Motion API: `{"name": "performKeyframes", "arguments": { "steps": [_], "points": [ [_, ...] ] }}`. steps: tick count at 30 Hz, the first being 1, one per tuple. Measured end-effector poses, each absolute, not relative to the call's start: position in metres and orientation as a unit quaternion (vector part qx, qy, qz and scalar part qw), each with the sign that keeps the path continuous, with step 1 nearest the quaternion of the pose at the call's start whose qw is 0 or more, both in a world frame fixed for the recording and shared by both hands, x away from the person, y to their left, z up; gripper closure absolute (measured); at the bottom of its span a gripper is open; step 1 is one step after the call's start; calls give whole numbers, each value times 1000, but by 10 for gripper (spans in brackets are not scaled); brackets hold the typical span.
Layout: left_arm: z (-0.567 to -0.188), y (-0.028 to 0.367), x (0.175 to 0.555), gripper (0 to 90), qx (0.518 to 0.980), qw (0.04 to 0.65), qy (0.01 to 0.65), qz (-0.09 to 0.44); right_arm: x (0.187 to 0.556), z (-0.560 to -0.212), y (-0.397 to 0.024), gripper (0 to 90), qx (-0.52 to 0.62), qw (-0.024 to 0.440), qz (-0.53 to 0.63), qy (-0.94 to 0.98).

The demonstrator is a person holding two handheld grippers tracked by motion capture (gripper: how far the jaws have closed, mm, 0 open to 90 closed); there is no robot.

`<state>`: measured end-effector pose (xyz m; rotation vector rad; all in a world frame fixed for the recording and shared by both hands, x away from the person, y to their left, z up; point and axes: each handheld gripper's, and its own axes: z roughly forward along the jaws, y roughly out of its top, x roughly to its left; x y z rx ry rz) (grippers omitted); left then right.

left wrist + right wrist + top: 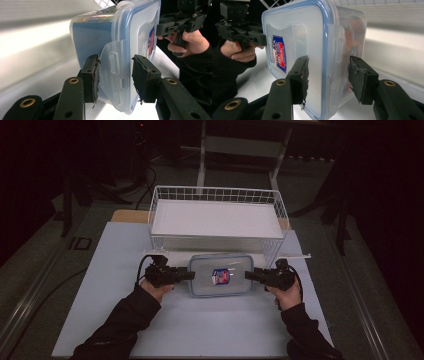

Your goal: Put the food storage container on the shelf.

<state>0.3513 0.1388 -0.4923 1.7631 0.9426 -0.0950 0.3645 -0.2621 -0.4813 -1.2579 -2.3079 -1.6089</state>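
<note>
Container position: I see the lidded container (pixel 220 275) flat on the tabletop (pixel 200 325), toward its far edge, just in front of the wire basket (pixel 216 222).
Key relation: its long axis runs left to right; each short end faces one gripper, both equally near.
Left gripper (pixel 115 75): fingers apart, straddling the end latch (pixel 113 63), not clamped.
Right gripper (pixel 328 76): fingers apart around the opposite rim.
Appearance: translucent box, blue-edged lid, red-and-blue label (pixel 221 276).
Judgement: closing both would likely grip the ends.
</note>
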Motion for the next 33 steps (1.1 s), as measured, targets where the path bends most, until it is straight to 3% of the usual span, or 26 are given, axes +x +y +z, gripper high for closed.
{"name": "performKeyframes", "arguments": {
  "steps": [6, 21, 30, 33],
  "points": [
    [-498, 140, 362, 566, 730, 554, 400, -10, 380, -487, -259, 516, -410, 24, -533, -740],
    [-512, 134, 386, 545, 717, 553, 424, -6, 398, -497, -259, 514, -423, 5, -535, -731],
    [-512, 134, 392, 545, 713, 559, 423, -5, 404, -504, -261, 506, -437, 20, -537, -721],
    [-514, 134, 395, 545, 707, 565, 425, -6, 402, -503, -259, 492, -442, 1, -533, -722]
  ]
}}
